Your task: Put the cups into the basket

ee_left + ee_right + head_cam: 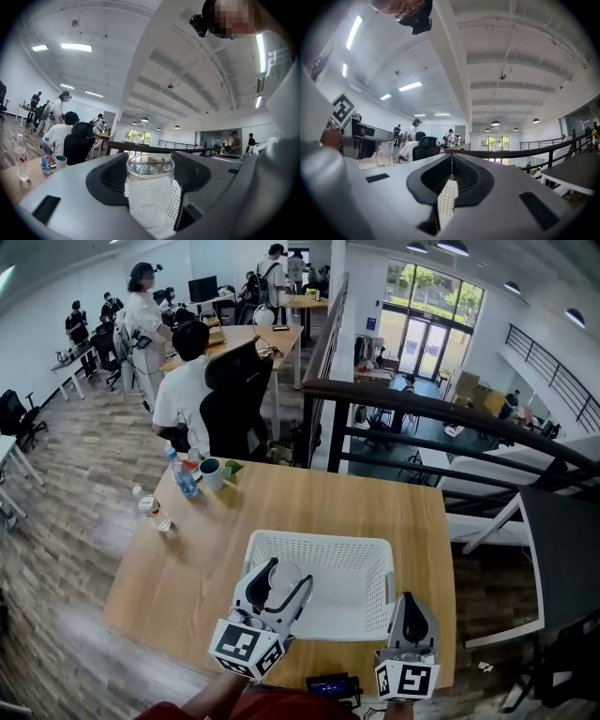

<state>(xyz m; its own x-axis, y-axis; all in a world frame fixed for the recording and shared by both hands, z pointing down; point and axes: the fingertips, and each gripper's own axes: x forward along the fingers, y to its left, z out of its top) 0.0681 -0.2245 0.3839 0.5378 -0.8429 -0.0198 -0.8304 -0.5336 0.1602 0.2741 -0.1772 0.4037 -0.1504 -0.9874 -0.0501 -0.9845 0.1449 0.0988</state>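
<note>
Two grippers at 6 o'clock: left gripper fingers grasping a clear cup over the 7 o'clock corner of the basket; right gripper fingers clenched, empty. Bare surface around; bottles at 10 o'clock; railing past 12.

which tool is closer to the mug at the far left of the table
Left. The left tool is over the basket, on the mug's side; the right tool is farther right.

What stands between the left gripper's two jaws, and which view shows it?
A clear cup, upright, gripped by the left gripper, with the white basket behind it; the left gripper view shows it.
</note>
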